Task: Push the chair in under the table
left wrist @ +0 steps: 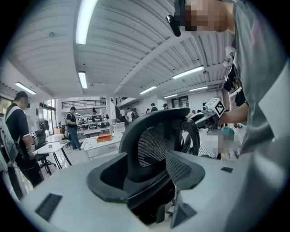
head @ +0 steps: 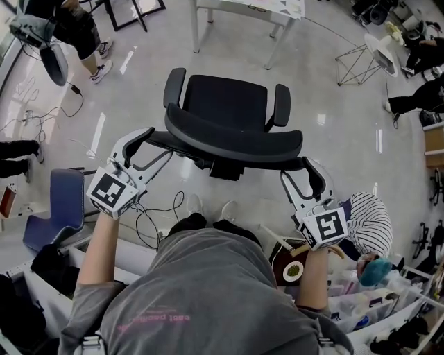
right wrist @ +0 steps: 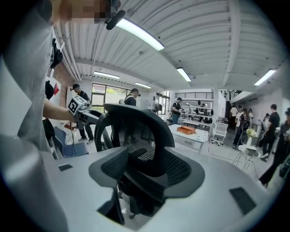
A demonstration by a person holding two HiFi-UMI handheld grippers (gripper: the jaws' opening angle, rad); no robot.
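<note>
A black office chair stands on the shiny floor just in front of me, its seat facing a white table at the top of the head view. Its curved backrest is nearest to me. My left gripper is open, its fingers straddling the backrest's left end. At the right end my right gripper is open in the same way. In each gripper view the mesh backrest fills the gap between the white jaws. I cannot make out any pad pressing on it.
A person stands at the top left. A blue chair and floor cables lie to my left. Cluttered bins are at my right, and a folding stand is at the upper right. An orange box sits on the table.
</note>
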